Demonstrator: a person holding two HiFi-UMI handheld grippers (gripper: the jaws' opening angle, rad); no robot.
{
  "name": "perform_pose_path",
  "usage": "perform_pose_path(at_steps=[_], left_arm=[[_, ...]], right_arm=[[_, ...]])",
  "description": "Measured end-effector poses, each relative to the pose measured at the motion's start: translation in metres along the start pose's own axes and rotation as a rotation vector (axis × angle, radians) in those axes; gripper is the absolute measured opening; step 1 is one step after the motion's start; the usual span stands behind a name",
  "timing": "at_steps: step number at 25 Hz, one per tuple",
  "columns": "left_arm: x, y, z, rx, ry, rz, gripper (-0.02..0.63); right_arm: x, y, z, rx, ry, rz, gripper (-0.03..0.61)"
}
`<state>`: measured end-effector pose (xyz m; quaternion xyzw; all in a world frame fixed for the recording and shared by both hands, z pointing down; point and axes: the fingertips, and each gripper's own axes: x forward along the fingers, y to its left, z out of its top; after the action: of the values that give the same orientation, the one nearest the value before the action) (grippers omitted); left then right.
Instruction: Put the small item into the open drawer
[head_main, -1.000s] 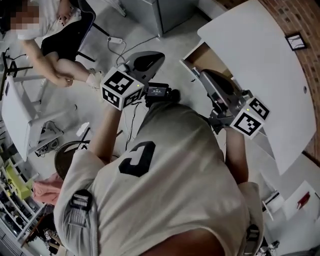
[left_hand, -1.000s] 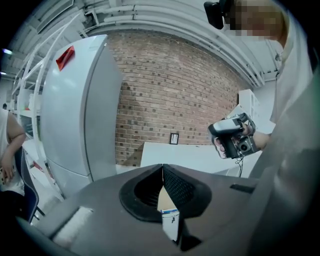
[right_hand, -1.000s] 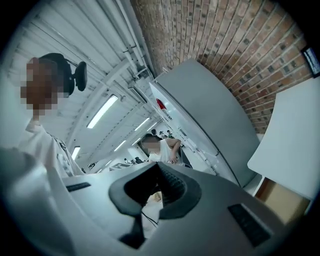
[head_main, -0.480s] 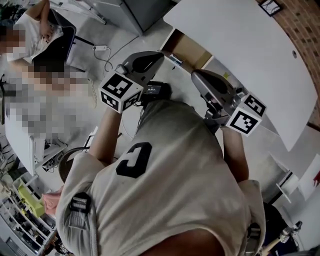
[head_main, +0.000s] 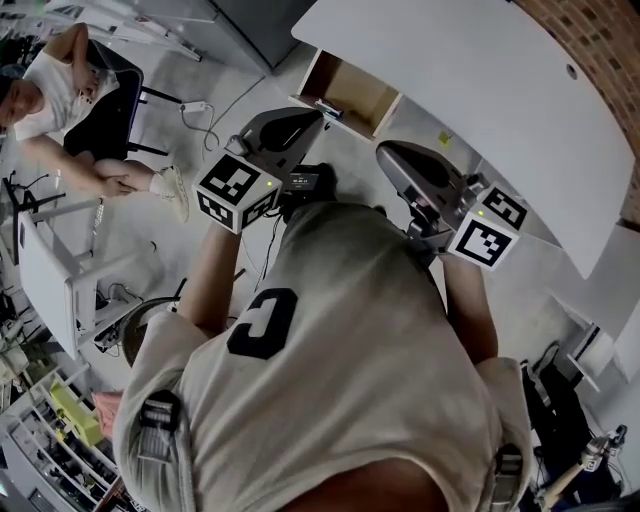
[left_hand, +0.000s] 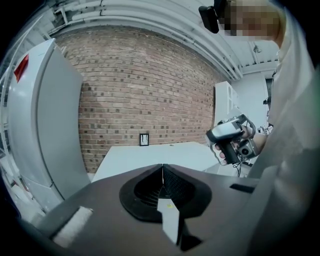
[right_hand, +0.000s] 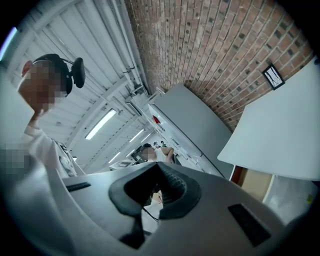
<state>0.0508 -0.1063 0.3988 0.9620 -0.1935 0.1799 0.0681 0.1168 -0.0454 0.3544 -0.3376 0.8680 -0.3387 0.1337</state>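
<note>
The open drawer (head_main: 350, 95) shows its bare wooden inside under the edge of the white table (head_main: 480, 70); it appears again in the right gripper view as drawer (right_hand: 255, 182). A small yellow item (head_main: 443, 140) lies on the white surface beside the drawer. My left gripper (head_main: 318, 112) is held in the air just short of the drawer, jaws shut and holding nothing. The same left gripper (left_hand: 162, 167) points over the table top. My right gripper (head_main: 385, 150) hangs close to the yellow item, shut and holding nothing, and right gripper (right_hand: 157, 165) looks past the table edge.
A person sits on a chair (head_main: 110, 100) at the far left, next to a white desk (head_main: 45, 270). Cables (head_main: 215, 110) run over the floor. A brick wall (left_hand: 140, 95) with a small frame (left_hand: 144, 139) stands behind the table, and a grey cabinet (left_hand: 40, 125) beside it.
Both grippers have been carried toward the table. The drawer and table edge now lie closer in front of them, and the seated person has slid further left.
</note>
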Motion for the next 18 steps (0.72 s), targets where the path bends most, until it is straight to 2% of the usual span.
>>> perform_pose_path(at_steps=[4, 6, 14, 18], left_arm=[[0.003, -0.019, -0.003, 0.007, -0.003, 0.016, 0.006], [0.006, -0.03, -0.01, -0.024, -0.001, 0.017, 0.006], [0.003, -0.058, -0.013, -0.209, -0.016, -0.01, 0.006], [0.0, -0.068, -0.005, -0.374, -0.056, -0.095, 0.006]], right_arm=[[-0.016, 0.003, -0.01, -0.011, 0.007, 0.019, 0.005], [-0.024, 0.002, -0.018, 0.001, 0.021, 0.034, 0.005], [-0.037, 0.013, -0.033, 0.067, 0.067, 0.087, 0.005], [-0.035, 0.026, -0.044, 0.128, 0.133, 0.09, 0.005]])
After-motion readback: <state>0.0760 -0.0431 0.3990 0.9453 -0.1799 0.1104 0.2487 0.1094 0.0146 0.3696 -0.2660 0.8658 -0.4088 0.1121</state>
